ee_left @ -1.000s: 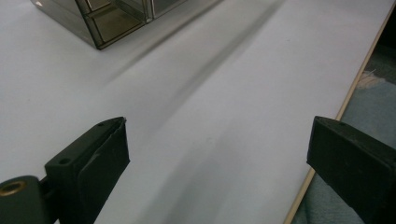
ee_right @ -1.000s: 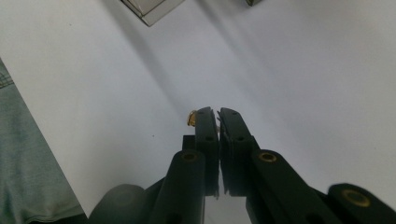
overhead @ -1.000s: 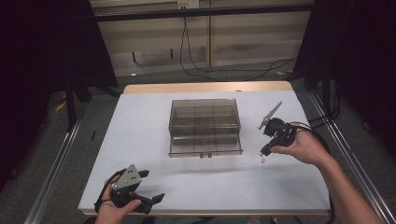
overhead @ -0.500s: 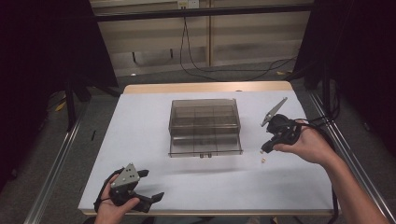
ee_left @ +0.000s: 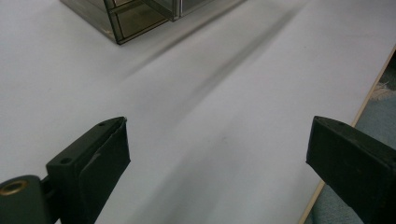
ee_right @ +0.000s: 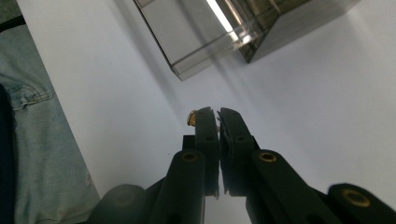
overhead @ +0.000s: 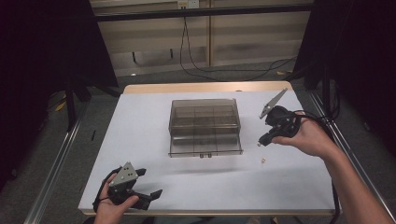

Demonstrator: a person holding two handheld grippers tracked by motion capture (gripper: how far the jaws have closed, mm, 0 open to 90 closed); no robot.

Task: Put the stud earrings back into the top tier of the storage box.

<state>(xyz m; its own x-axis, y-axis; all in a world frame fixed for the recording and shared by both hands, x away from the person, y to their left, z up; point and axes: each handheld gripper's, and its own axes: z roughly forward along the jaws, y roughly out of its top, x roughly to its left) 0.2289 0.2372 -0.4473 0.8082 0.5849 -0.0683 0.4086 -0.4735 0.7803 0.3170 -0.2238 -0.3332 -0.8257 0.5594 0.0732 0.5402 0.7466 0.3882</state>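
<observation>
A smoky clear compartment box stands in the middle of the white table; a corner of this box is also in the left gripper view. To its right, a hand holds my right gripper tilted down above the table, jaws shut. A tiny brass piece lies on the table just below it. In the right gripper view the brass piece peeks out beside the tip of my right gripper; whether they touch I cannot tell. My left gripper rests open at the front left, nothing between its jaws.
The box's clear edge lies close ahead of the right jaws. The table's front edge runs just right of the left gripper. Cables trail from the right gripper; a metal rail runs along the table's left side.
The right gripper has lifted a little off the table, still shut. The small piece lies where it was. The left gripper has not moved.
</observation>
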